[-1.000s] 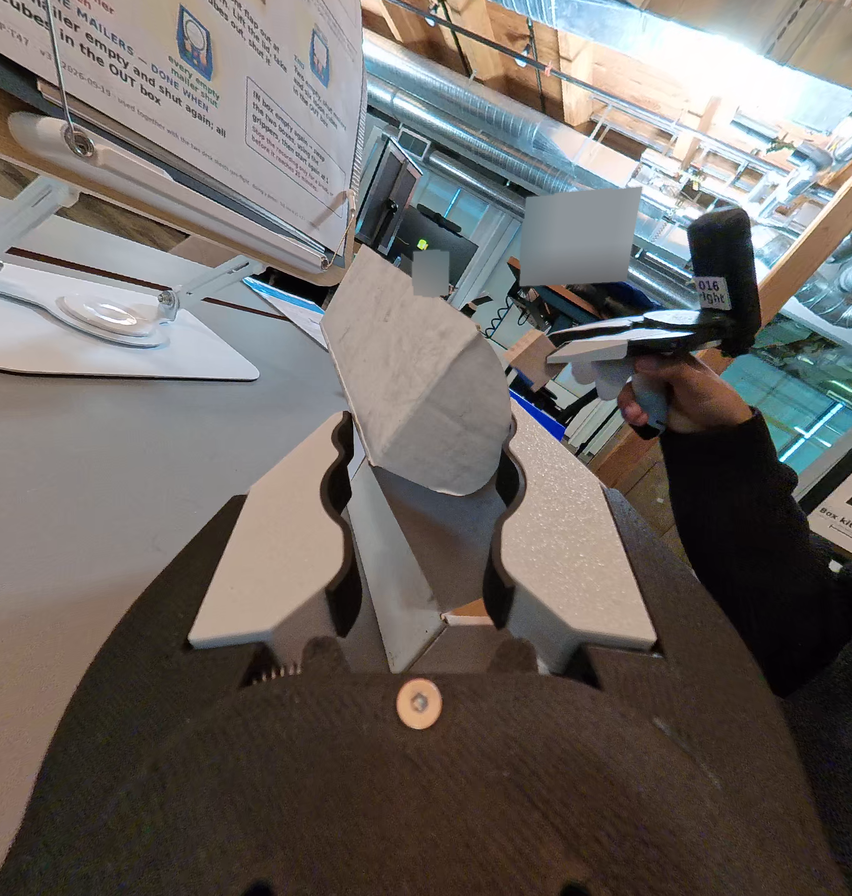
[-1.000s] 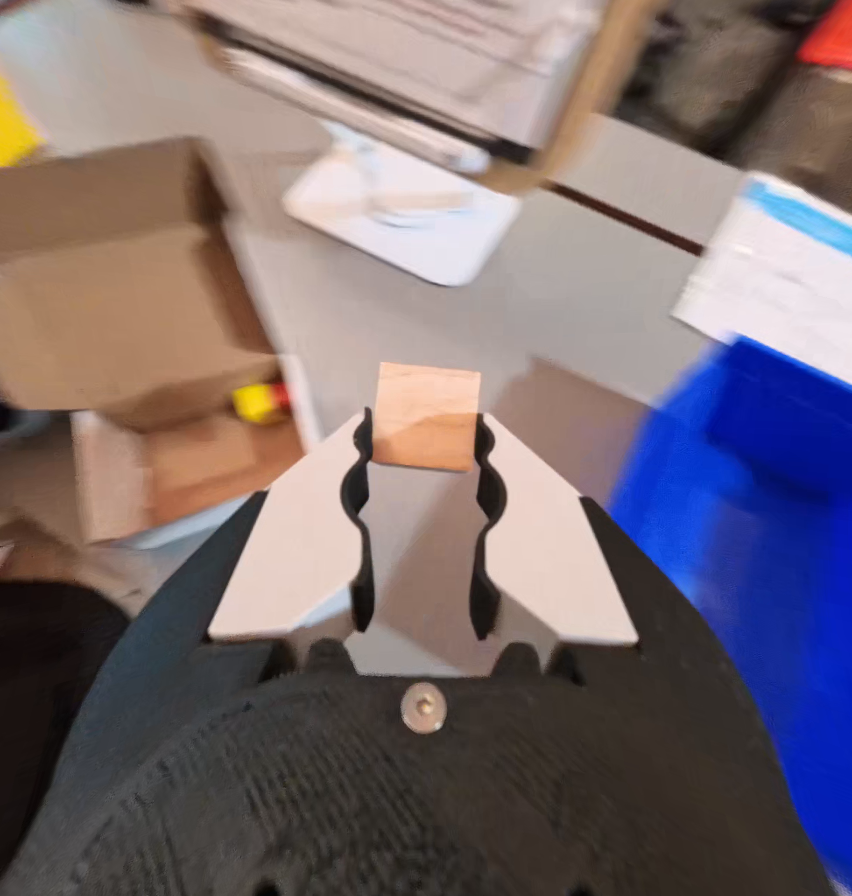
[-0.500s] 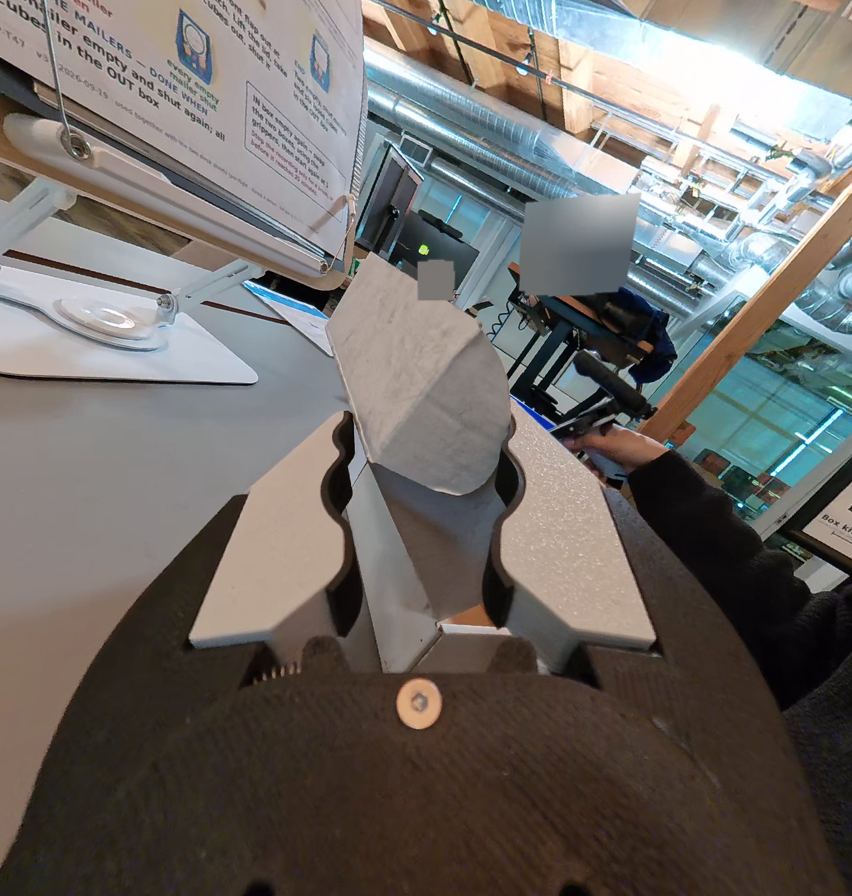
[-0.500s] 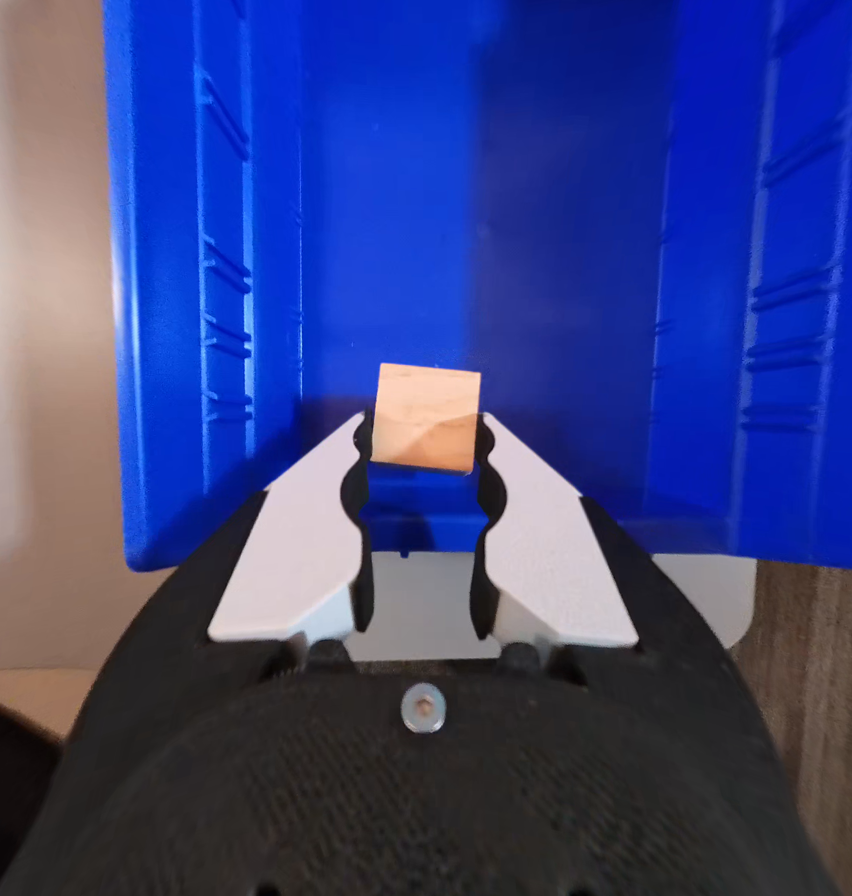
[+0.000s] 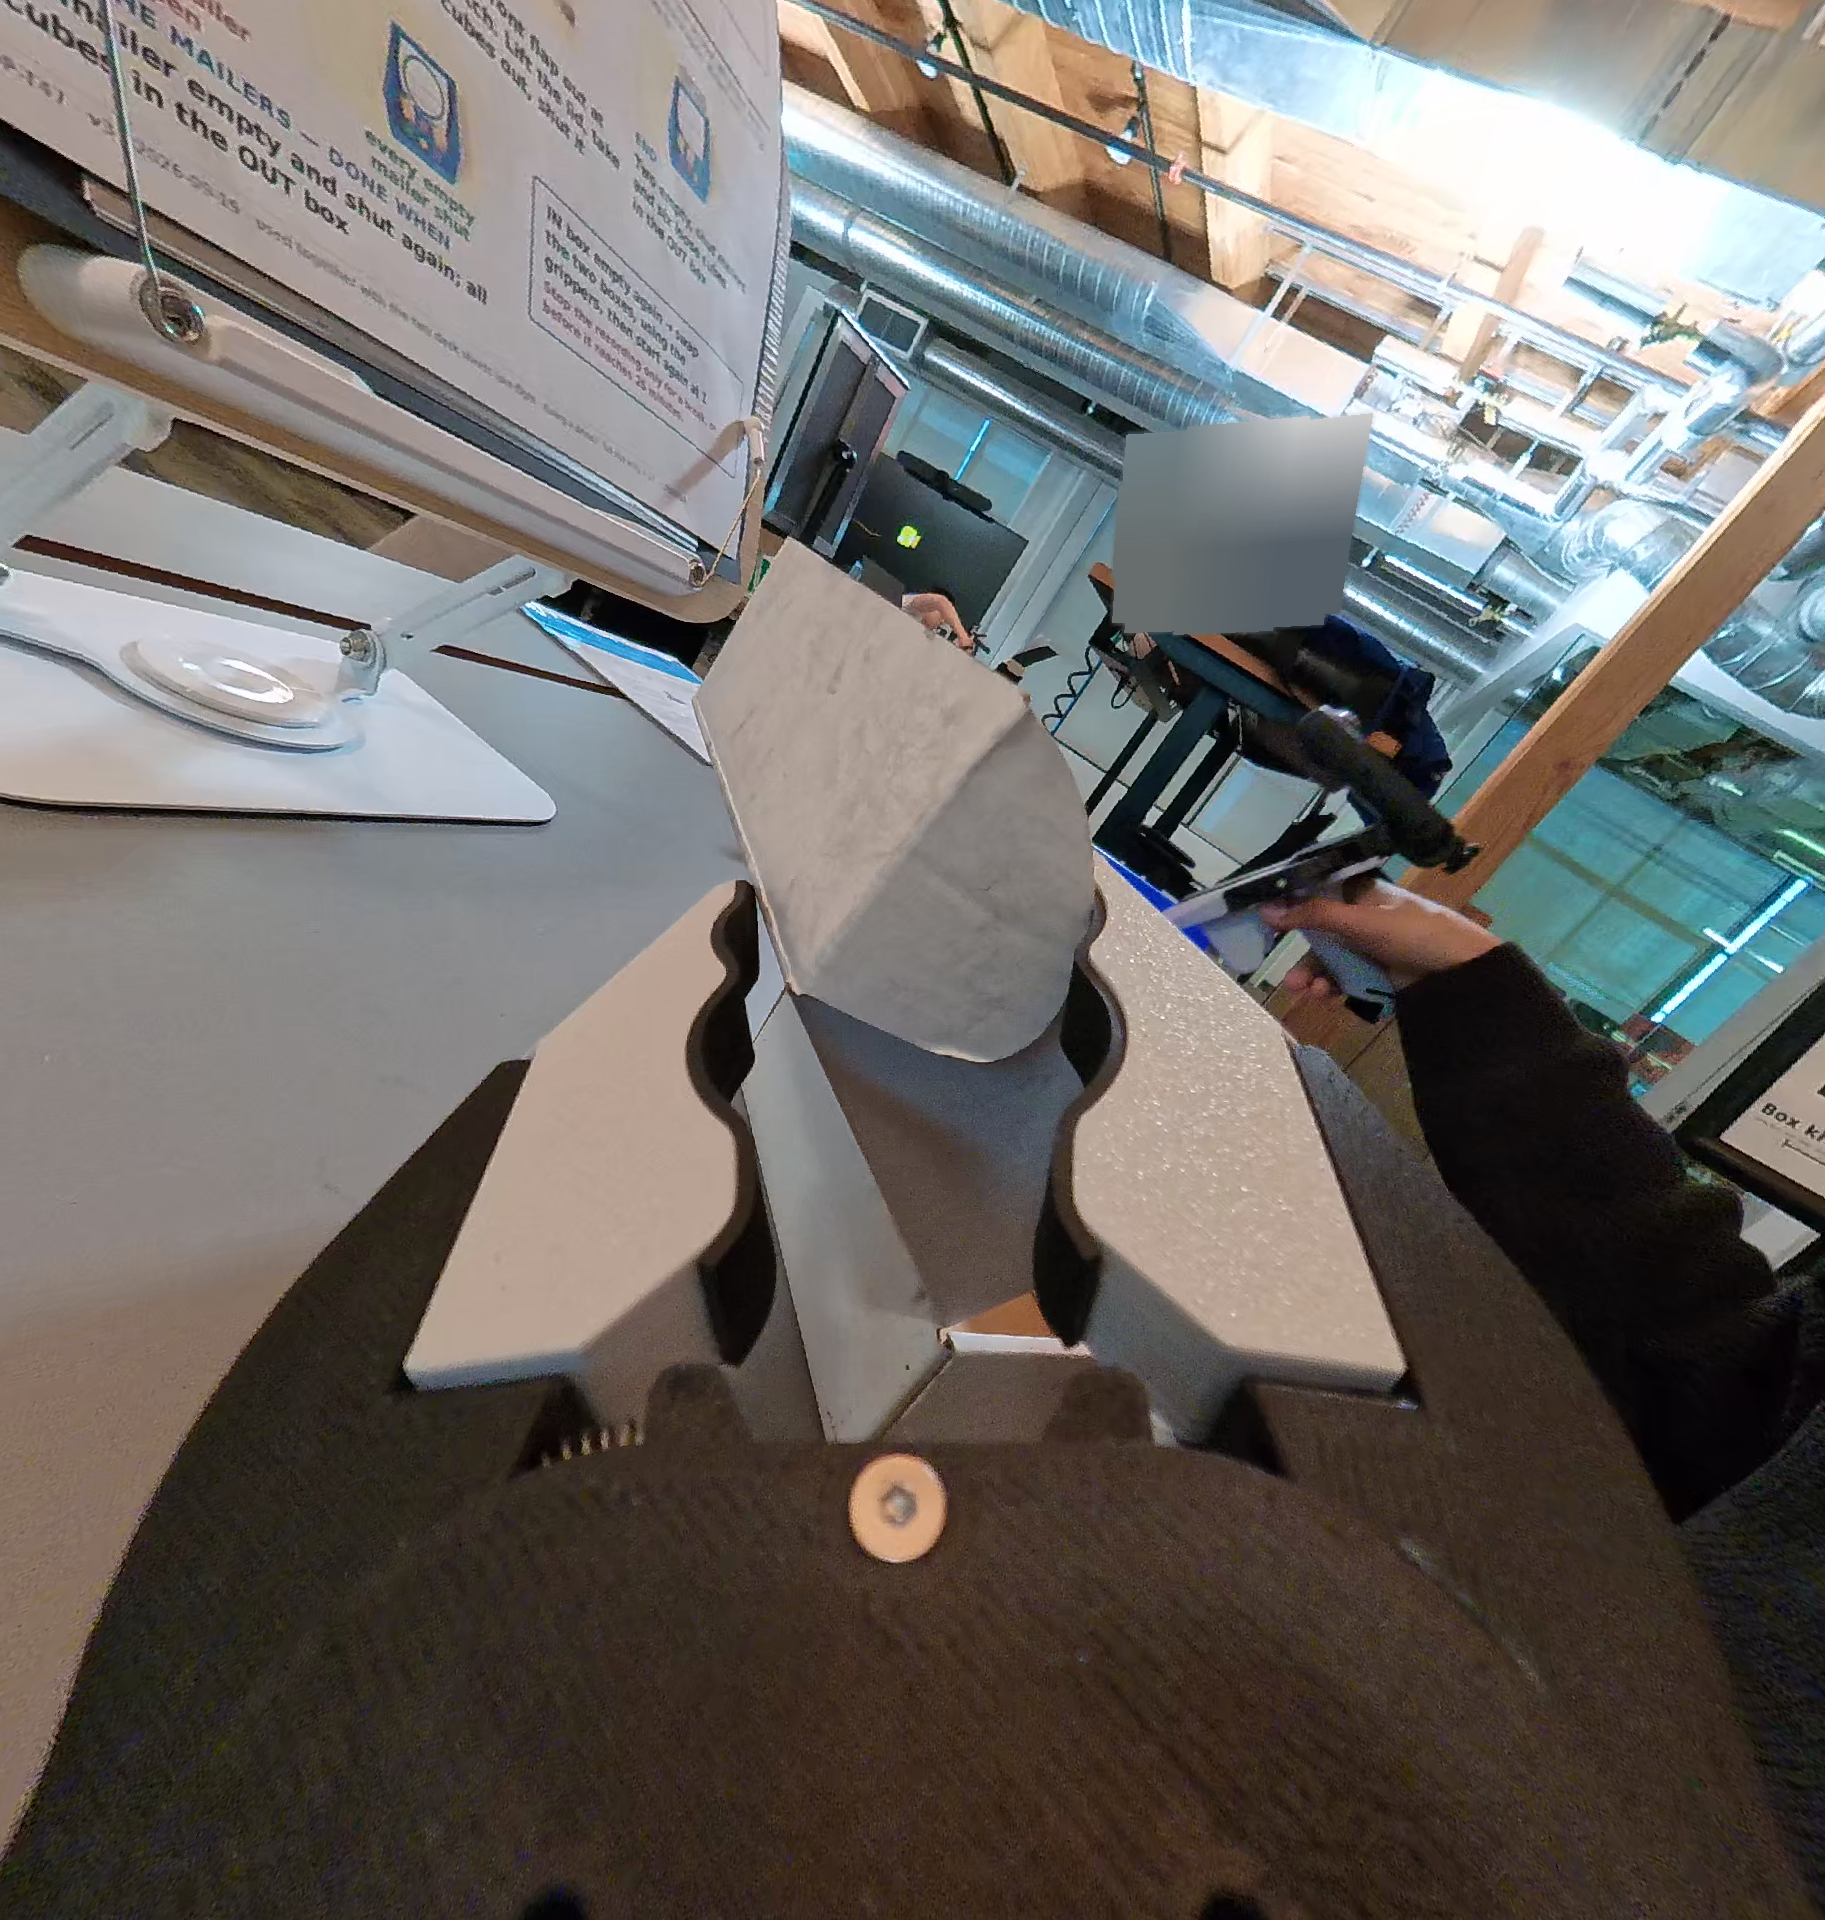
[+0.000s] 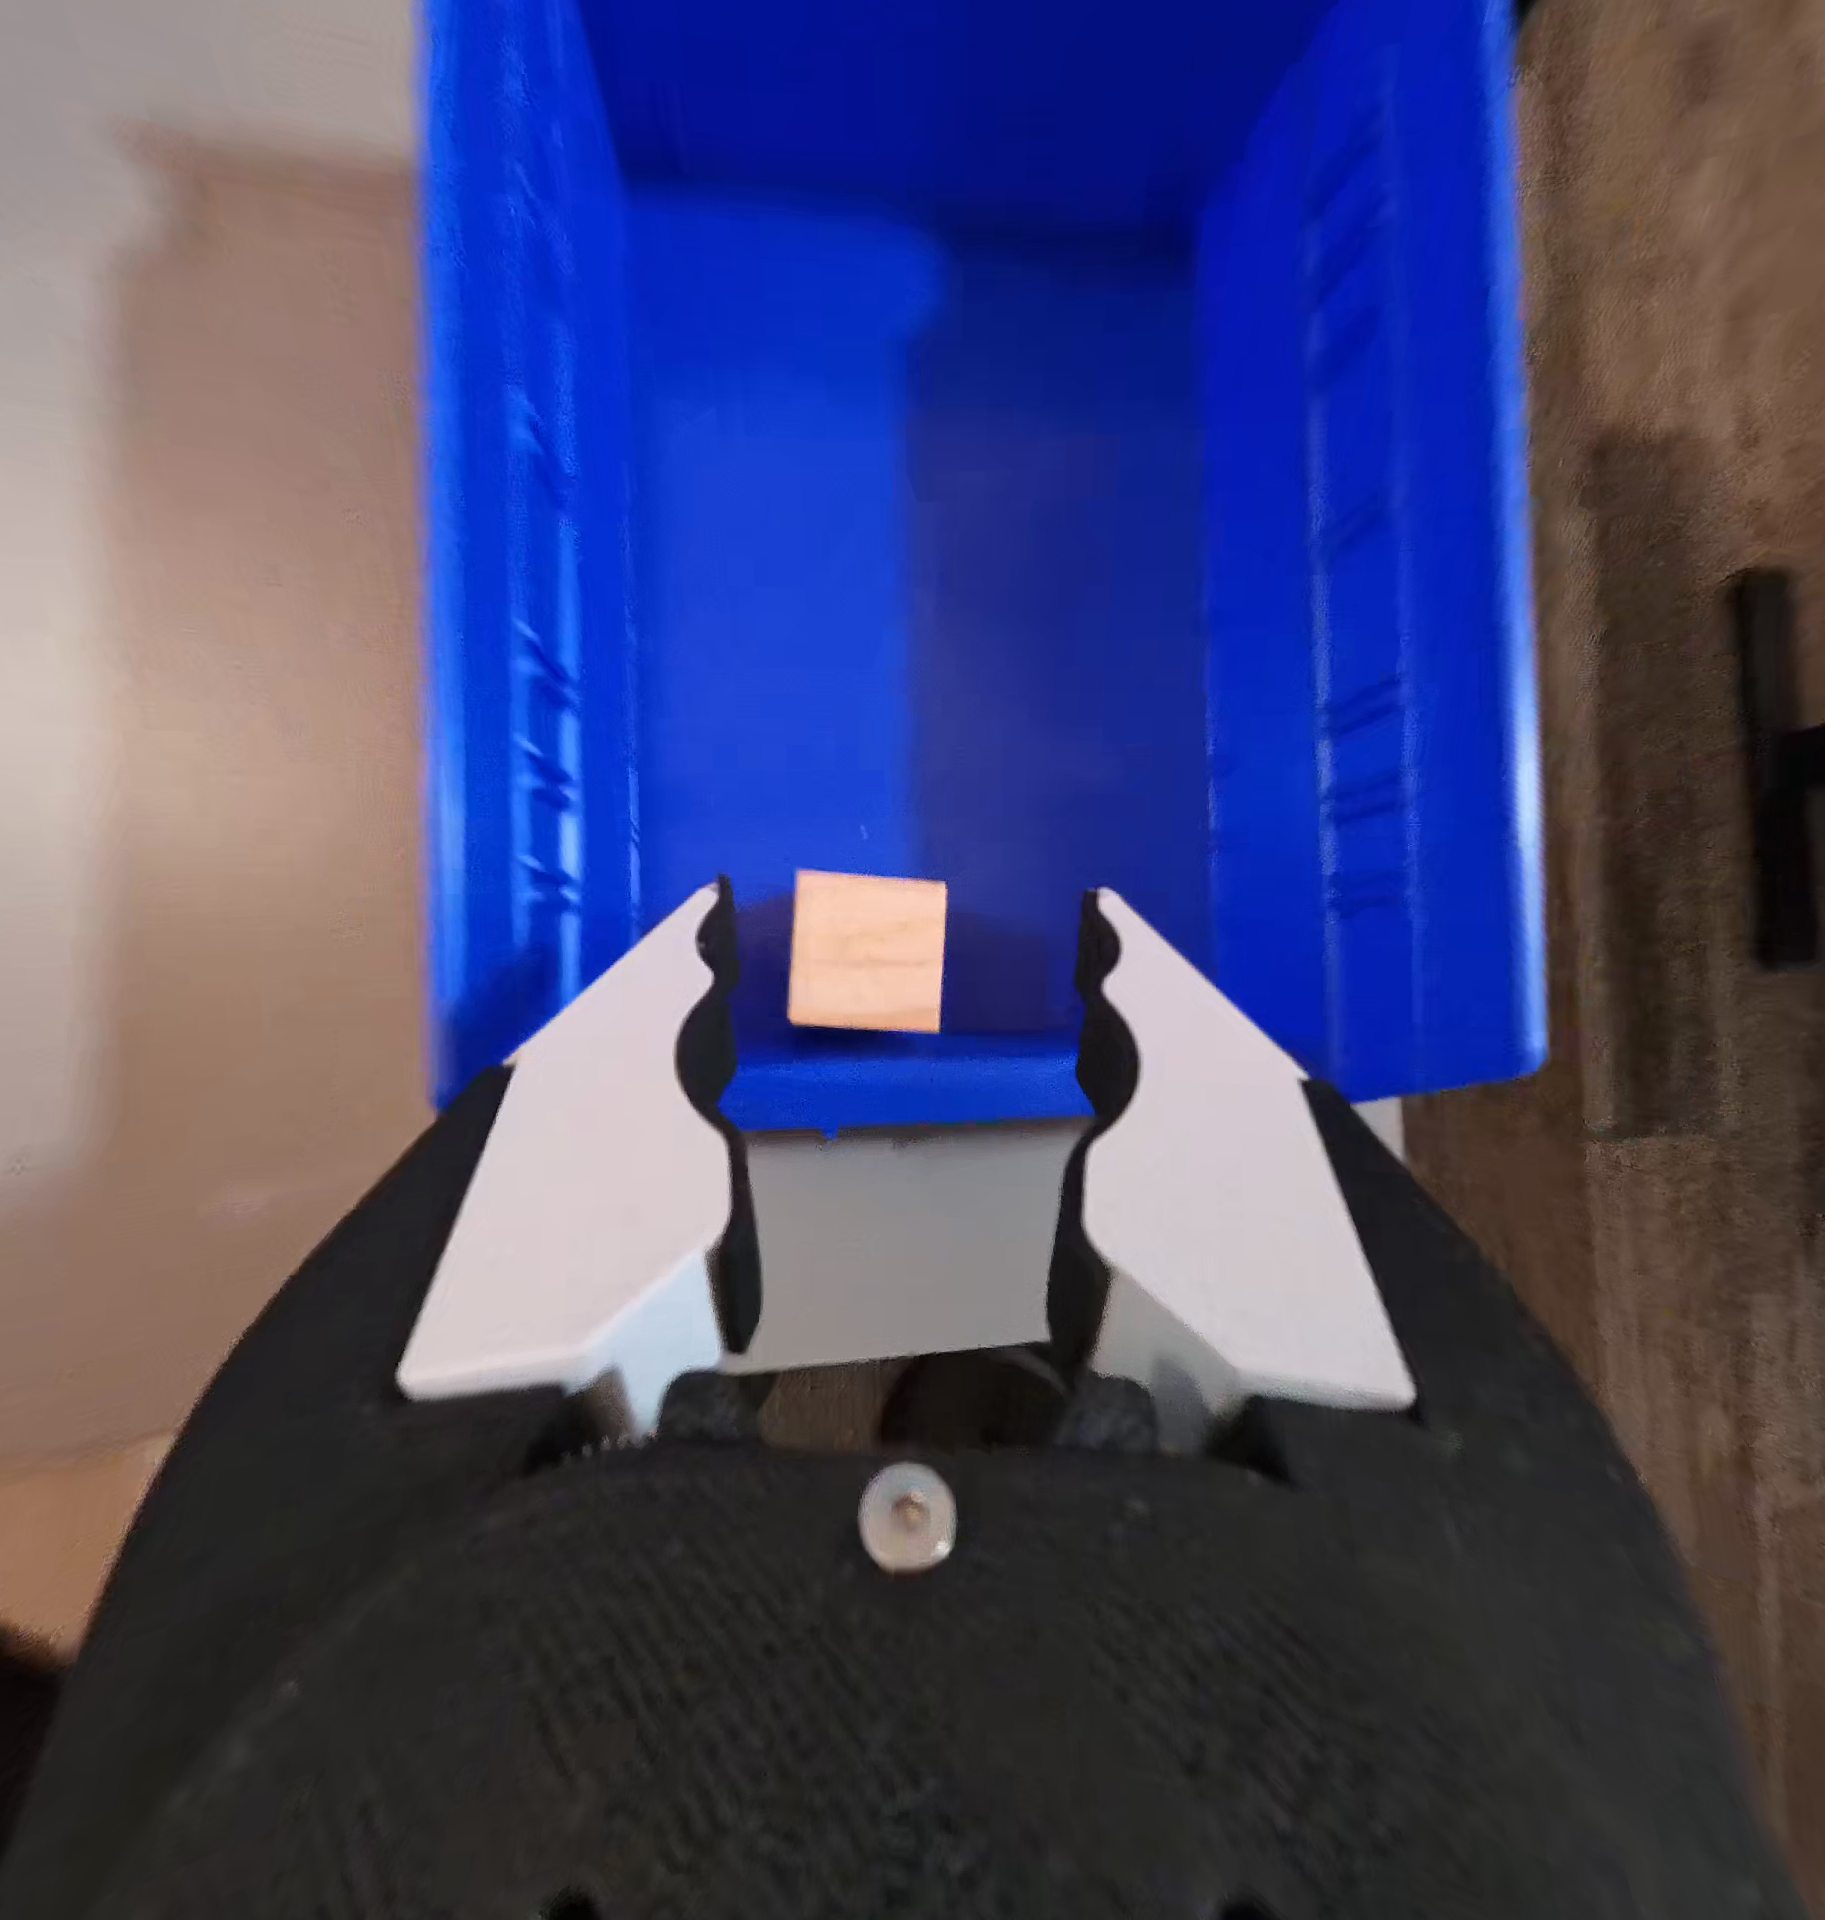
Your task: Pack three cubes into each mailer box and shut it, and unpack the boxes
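My left gripper (image 5: 913, 925) is shut on the white folded flap of a mailer box (image 5: 887, 831), which stands up between its fingers; the rest of the box is hidden below. My right gripper (image 6: 908, 896) is open above a blue bin (image 6: 534, 623). A plain wooden cube (image 6: 866, 954) is loose between and beyond its fingertips, inside the bin at its near end. I cannot tell whether the cube rests on the bin floor. The right gripper also shows in the left wrist view (image 5: 1292, 883), held by a hand to the right over the bin.
A white document stand (image 5: 264, 748) with a printed sheet (image 5: 420, 156) stands on the grey table (image 5: 212, 1039) at the left. A dark sleeve (image 5: 1573, 1195) reaches in from the right. Wood-grain floor (image 6: 1666, 935) lies right of the bin.
My right gripper swung from the table to over the blue bin, then opened and let go of the wooden cube. My left gripper has kept hold of the flap and stayed put.
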`<control>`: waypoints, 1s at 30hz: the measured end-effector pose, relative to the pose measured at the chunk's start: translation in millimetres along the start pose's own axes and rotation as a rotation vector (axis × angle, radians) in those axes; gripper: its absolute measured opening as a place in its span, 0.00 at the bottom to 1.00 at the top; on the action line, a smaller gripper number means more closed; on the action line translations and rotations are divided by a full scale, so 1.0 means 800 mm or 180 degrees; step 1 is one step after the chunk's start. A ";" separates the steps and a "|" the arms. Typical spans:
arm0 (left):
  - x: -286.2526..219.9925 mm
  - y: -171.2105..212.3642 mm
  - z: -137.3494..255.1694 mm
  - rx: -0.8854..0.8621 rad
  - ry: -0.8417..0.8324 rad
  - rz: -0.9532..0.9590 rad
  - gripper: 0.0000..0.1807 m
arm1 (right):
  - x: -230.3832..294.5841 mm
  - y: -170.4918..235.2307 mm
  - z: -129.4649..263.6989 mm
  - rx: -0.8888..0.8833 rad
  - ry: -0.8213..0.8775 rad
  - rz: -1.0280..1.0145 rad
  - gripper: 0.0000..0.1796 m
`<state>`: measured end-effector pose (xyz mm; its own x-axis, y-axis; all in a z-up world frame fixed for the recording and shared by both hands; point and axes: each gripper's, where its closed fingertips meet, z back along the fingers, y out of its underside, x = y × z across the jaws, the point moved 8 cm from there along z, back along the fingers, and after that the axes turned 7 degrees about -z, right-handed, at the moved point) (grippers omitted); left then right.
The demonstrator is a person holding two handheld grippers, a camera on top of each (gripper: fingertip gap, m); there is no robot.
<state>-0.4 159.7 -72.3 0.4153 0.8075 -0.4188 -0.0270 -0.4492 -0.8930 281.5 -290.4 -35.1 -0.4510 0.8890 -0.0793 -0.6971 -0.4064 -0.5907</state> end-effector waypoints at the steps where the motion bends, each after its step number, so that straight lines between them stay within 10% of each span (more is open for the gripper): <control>1: 0.000 0.000 0.000 -0.0005 0.0000 0.0010 0.32 | 0.010 -0.010 0.015 -0.0206 -0.0044 0.0048 0.36; 6: -0.001 0.000 -0.001 -0.0019 0.0004 -0.0004 0.32 | 0.157 -0.043 0.081 -0.1202 -0.1471 0.0733 0.27; 10: -0.002 0.000 -0.001 -0.0022 0.0011 -0.0013 0.32 | 0.305 -0.010 0.068 -0.0953 -0.2431 0.1375 0.28; 23: -0.011 0.001 0.000 -0.0028 0.0080 -0.0096 0.33 | 0.436 0.034 -0.043 -0.0203 -0.1816 0.2057 0.24; 30: -0.013 0.001 0.000 -0.0017 0.0074 -0.0178 0.33 | 0.425 0.023 -0.009 -0.0487 -0.1938 0.2050 0.14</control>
<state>-4.7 150.5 -68.5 0.4372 0.8224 -0.3641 0.0018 -0.4057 -0.9140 119.1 5.9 -79.0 -0.9764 0.2151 -0.0183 -0.1449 -0.7160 -0.6829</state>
